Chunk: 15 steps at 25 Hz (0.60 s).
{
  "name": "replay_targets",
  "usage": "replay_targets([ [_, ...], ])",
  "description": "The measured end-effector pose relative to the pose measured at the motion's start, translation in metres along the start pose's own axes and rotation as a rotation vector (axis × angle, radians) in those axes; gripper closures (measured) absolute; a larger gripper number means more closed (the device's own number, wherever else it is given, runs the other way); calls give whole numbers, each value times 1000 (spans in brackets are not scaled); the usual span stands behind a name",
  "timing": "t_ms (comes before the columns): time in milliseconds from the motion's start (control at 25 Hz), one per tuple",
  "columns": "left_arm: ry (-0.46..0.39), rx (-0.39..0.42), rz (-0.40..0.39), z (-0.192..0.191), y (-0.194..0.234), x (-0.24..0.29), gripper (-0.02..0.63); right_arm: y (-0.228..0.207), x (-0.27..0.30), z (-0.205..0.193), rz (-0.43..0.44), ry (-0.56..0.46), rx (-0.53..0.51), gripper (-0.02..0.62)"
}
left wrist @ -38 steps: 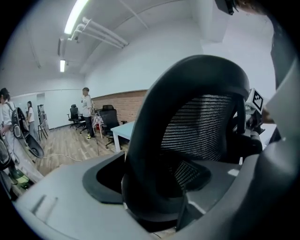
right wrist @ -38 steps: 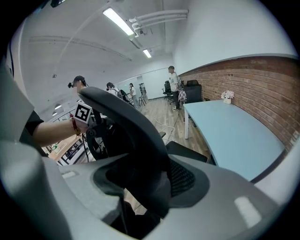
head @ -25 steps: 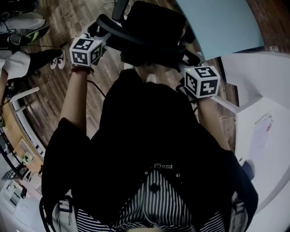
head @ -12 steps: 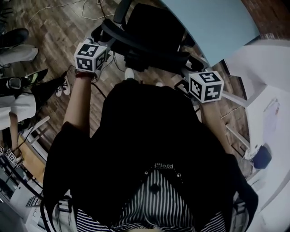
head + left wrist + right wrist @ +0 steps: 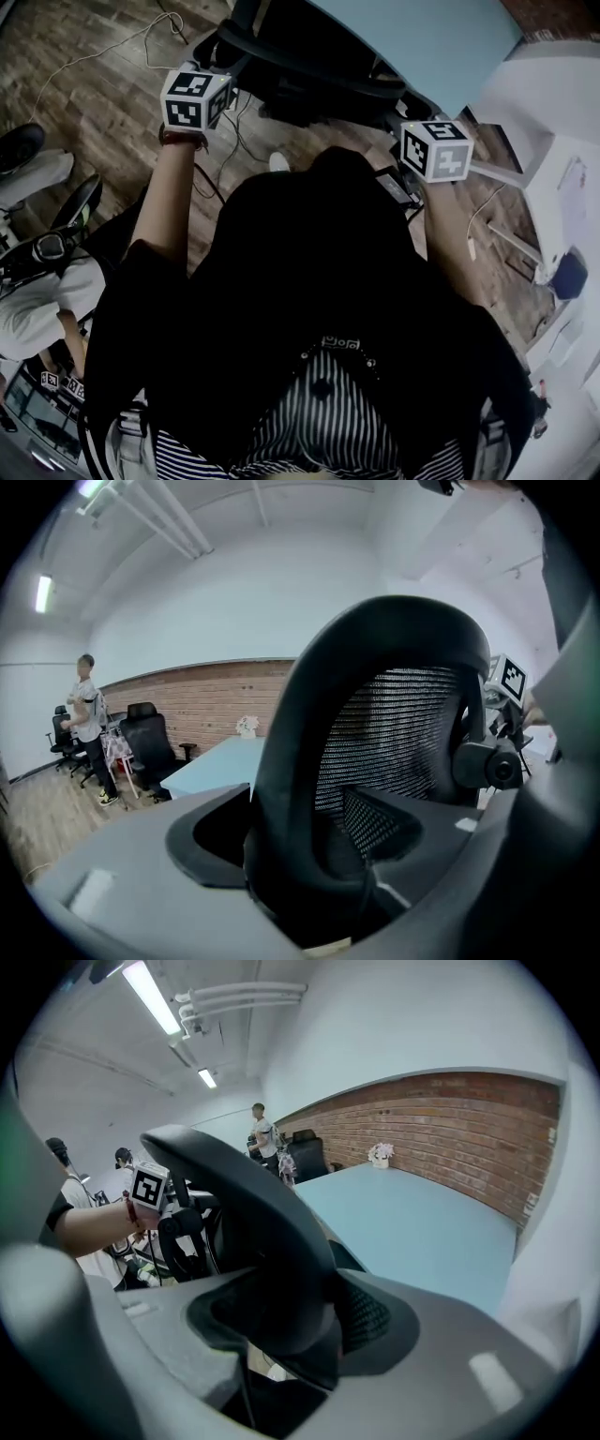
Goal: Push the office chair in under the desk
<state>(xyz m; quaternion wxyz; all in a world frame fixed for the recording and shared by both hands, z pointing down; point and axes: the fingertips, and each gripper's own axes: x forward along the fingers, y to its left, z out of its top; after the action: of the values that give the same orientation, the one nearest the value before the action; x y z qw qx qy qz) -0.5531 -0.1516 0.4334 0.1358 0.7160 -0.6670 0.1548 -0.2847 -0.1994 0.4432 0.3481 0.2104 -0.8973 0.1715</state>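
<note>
The black office chair (image 5: 309, 70) stands at the top of the head view, its seat mostly hidden beneath the light-blue desk (image 5: 422, 33). My left gripper (image 5: 223, 64) is shut on the left side of the chair's curved backrest frame (image 5: 309, 752); the mesh back (image 5: 403, 733) shows just beyond the jaws. My right gripper (image 5: 410, 114) is shut on the right side of the same frame (image 5: 272, 1232), and the desk top (image 5: 412, 1222) stretches out right behind it. Each gripper's marker cube shows in the other's view.
Cables (image 5: 112, 42) trail over the wooden floor at the upper left. A seated person (image 5: 47, 300) is at the left and others stand further back (image 5: 89, 714). A white desk (image 5: 562, 122) lies to the right. Black chairs (image 5: 150, 742) stand by the brick wall.
Both grippers have moved forward with the chair. The chair has slid further beneath the light-blue desk, so less of its seat shows. The grip on the backrest frame is unchanged.
</note>
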Motion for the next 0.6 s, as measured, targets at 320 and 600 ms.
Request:
replay_targets([
  [320, -4, 14, -61, 17, 28, 46, 305, -14, 25, 24, -6, -31, 31, 371],
  [600, 0, 20, -98, 29, 57, 81, 305, -22, 48, 49, 17, -28, 45, 371],
])
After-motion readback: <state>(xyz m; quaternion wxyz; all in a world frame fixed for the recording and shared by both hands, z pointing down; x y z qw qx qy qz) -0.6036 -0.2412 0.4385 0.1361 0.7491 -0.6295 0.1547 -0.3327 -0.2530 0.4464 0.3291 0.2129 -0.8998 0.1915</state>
